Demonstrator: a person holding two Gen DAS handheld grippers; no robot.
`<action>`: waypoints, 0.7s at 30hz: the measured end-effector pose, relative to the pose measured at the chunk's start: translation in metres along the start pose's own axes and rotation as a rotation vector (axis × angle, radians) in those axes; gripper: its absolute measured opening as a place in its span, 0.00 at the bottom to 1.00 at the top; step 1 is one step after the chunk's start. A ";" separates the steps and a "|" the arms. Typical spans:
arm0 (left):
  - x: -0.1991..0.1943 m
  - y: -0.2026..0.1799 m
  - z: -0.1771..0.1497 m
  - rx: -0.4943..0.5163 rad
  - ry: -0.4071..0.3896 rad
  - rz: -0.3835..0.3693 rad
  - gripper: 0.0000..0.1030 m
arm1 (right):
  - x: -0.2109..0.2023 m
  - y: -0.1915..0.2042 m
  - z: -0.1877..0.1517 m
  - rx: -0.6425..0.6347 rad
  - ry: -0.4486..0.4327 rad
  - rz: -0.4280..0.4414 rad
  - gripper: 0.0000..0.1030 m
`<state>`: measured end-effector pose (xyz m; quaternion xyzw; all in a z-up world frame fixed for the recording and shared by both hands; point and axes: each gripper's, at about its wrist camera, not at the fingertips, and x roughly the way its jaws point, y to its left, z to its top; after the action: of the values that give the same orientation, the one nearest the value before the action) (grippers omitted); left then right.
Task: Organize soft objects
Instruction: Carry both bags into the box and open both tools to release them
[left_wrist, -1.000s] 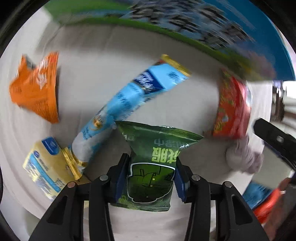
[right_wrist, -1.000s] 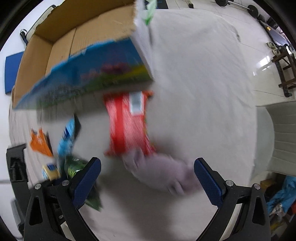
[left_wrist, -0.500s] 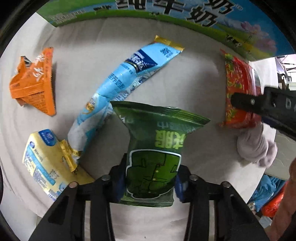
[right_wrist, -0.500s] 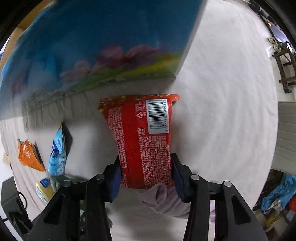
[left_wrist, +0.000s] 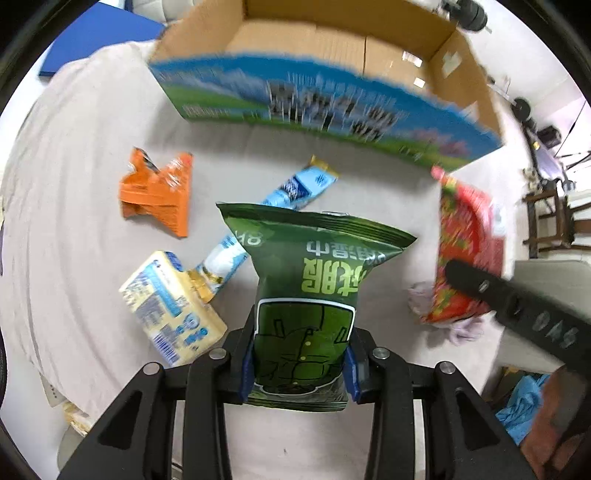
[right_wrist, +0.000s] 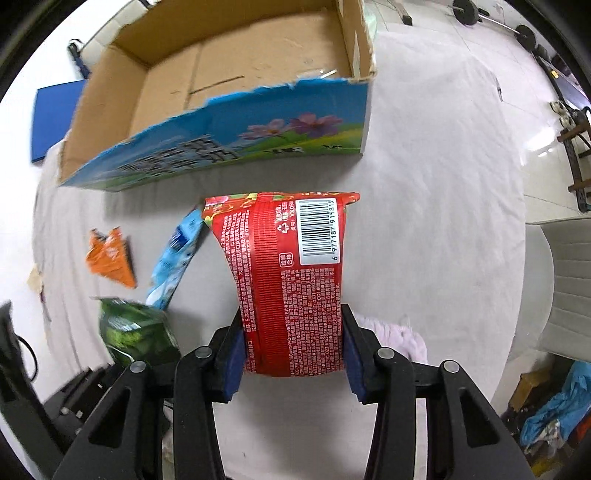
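Note:
My left gripper (left_wrist: 299, 363) is shut on a green snack bag (left_wrist: 310, 280) and holds it up above the white cloth. My right gripper (right_wrist: 293, 363) is shut on a red snack bag (right_wrist: 291, 280), raised above the cloth; this bag also shows at the right of the left wrist view (left_wrist: 467, 251). The green bag shows at the lower left of the right wrist view (right_wrist: 136, 328). An open cardboard box (right_wrist: 236, 74) with a blue and green printed side stands beyond both bags; it also shows in the left wrist view (left_wrist: 332, 59).
On the cloth lie an orange packet (left_wrist: 159, 194), a long light-blue packet (left_wrist: 291, 192), a yellow packet (left_wrist: 171, 308) and a pale purple cloth (right_wrist: 395, 334). A white chair (right_wrist: 565, 284) stands at the right. A blue mat (right_wrist: 55, 118) lies behind the box.
Both grippers have risen with their bags and now look over the box wall into the box. The red bag has lifted off the cloth, away from the purple cloth.

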<state>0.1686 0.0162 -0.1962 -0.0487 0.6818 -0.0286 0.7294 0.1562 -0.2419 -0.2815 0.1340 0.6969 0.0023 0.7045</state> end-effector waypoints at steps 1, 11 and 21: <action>-0.014 -0.006 0.000 -0.004 -0.013 -0.008 0.33 | -0.008 -0.003 -0.001 -0.006 -0.003 0.009 0.46; -0.084 -0.040 0.007 -0.010 -0.110 -0.135 0.33 | -0.086 0.000 -0.018 -0.039 -0.094 0.128 0.46; -0.031 -0.090 0.143 0.038 -0.057 -0.198 0.33 | -0.134 0.006 0.051 -0.009 -0.195 0.099 0.46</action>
<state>0.3117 -0.0650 -0.1466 -0.1027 0.6521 -0.1119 0.7427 0.2034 -0.2711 -0.1488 0.1647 0.6175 0.0273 0.7686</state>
